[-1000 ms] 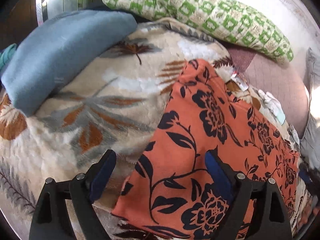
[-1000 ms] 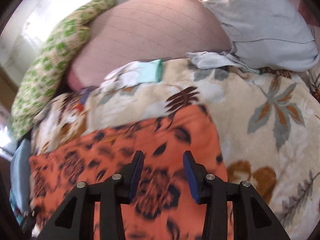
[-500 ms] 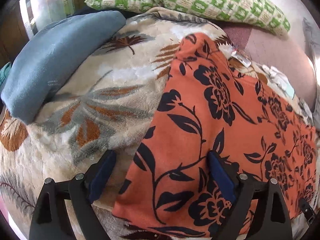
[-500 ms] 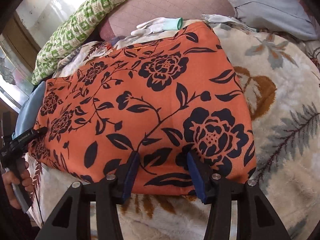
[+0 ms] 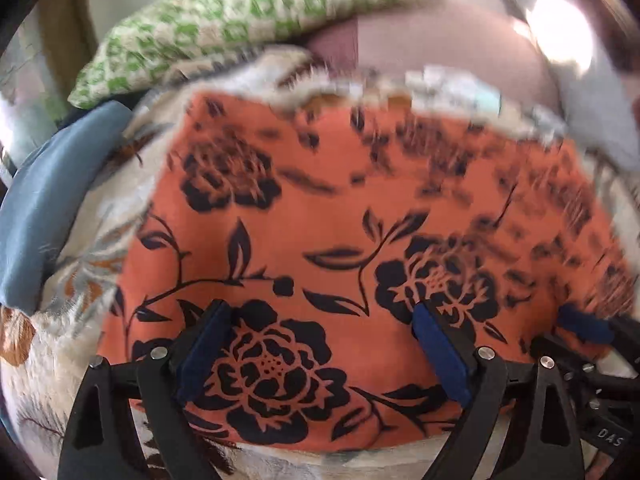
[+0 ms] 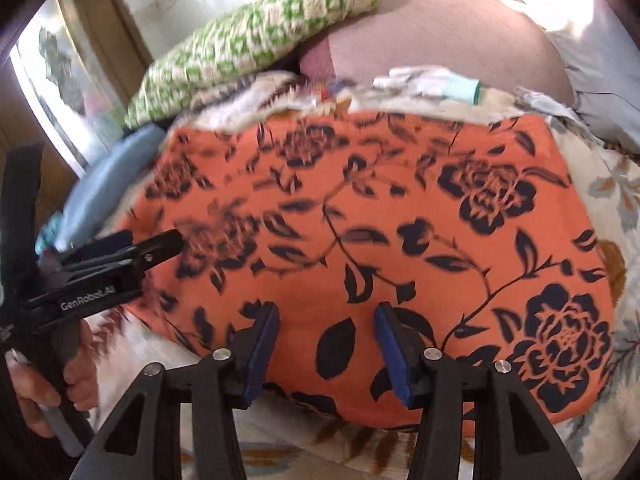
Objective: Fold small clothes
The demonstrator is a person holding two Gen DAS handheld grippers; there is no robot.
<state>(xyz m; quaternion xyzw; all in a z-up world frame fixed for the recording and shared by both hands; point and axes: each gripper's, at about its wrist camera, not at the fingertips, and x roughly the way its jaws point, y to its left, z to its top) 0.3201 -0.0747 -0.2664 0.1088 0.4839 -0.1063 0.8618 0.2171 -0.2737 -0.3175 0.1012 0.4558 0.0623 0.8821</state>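
Observation:
An orange cloth with black flowers [image 5: 340, 216] lies spread flat on a cream leaf-print blanket [image 5: 64, 344]; it also shows in the right wrist view [image 6: 380, 216]. My left gripper [image 5: 320, 344] is open, its jaws wide apart over the cloth's near edge. My right gripper [image 6: 326, 344] is open, jaws a smaller way apart, over the near edge too. The right gripper [image 5: 588, 328] shows at the right of the left wrist view. The left gripper [image 6: 132, 252] shows at the left of the right wrist view, over the cloth's left side.
A green-and-cream patterned pillow [image 6: 260, 44] and a pink cushion [image 6: 440, 40] lie at the back. A blue cushion [image 5: 44, 208] lies at the left, a grey pillow [image 6: 600, 60] at the right. Small white and teal clothes [image 6: 440, 84] sit behind the cloth.
Both grippers have swung round toward the middle of the cloth's near edge. The left one moved right from the cloth's left corner. Both stay open; the cloth lies still.

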